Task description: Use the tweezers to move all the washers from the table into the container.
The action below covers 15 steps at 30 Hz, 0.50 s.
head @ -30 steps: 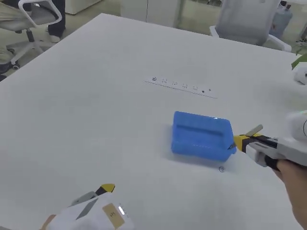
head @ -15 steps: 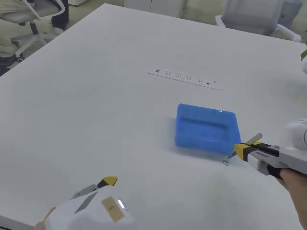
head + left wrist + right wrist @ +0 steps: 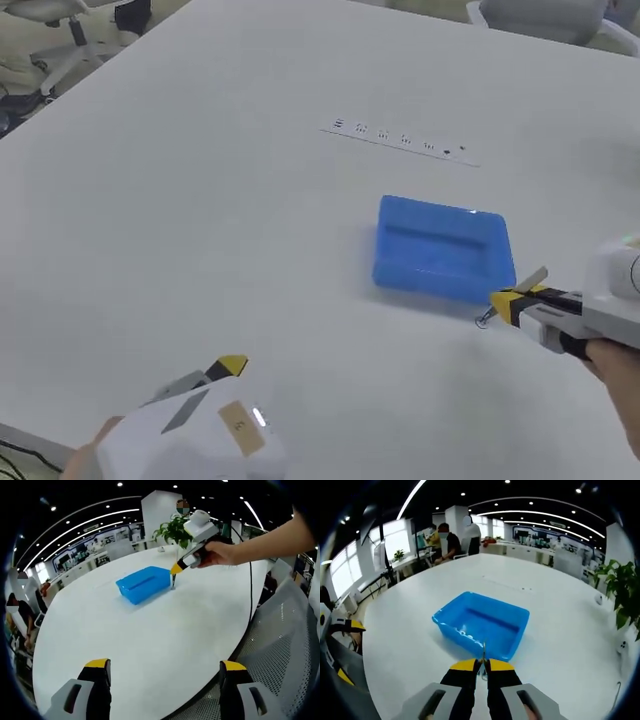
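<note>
**Washer** (image 3: 483, 320): small metal ring at the tweezers' (image 3: 483, 654) tip, on the surface (image 3: 200, 220) just beside the container; whether it is lifted, I cannot tell. Probably light, stiff and slippery, so best nipped across its rim.
**Right gripper** (image 3: 483, 667): jaws pinching the tweezers.
**Left gripper** (image 3: 165, 665): jaws spread, empty.
**Blue container** (image 3: 440, 282): open tray with glinting specks along its inner wall, probably washers.

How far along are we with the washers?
Done: small glints inside the blue container may be washers, too small to confirm. In hand: the right gripper clamps the tweezers, tips at a washer beside the container. To do: that washer goes in; the left gripper is open.
</note>
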Each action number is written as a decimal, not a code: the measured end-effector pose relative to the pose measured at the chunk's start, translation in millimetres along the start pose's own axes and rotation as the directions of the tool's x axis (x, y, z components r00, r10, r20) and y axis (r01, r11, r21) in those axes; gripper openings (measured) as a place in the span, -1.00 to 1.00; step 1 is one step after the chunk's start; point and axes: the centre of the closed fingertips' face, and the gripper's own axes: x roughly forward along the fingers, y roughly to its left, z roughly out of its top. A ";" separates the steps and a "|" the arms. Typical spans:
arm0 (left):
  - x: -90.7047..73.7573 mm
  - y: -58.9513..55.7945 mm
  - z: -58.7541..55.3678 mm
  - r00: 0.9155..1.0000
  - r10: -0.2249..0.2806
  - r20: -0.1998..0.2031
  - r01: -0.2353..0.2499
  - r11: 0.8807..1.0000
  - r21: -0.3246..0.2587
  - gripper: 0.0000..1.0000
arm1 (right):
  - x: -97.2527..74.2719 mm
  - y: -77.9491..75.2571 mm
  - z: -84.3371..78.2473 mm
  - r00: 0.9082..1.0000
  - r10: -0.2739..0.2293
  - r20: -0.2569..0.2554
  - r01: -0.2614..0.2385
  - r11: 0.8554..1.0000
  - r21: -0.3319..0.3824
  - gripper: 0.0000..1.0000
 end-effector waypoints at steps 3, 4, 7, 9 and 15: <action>0.1 0.9 -0.4 1.000 0.004 -0.002 -0.004 1.000 -0.002 0.84 | 3.0 -0.4 -3.3 1.000 0.004 -0.012 -0.004 1.000 -0.011 -0.93; 0.1 1.1 -0.5 1.000 0.005 -0.003 -0.005 1.000 -0.004 0.83 | 3.4 -0.5 -3.9 1.000 0.004 -0.015 -0.004 1.000 -0.012 -0.93; 0.4 1.8 -0.9 1.000 0.007 -0.005 -0.007 1.000 -0.004 0.83 | 4.2 -0.2 -4.8 1.000 0.007 -0.019 -0.007 1.000 -0.015 -0.92; 0.5 1.8 -1.0 1.000 0.007 -0.006 -0.007 1.000 -0.004 0.83 | 5.1 -0.1 -5.6 1.000 0.007 -0.024 -0.007 1.000 -0.021 -0.92; 0.9 1.6 -2.1 1.000 0.007 -0.012 -0.007 1.000 0.001 0.83 | 8.0 -0.8 -8.7 0.999 0.001 -0.040 -0.003 0.998 -0.056 -0.92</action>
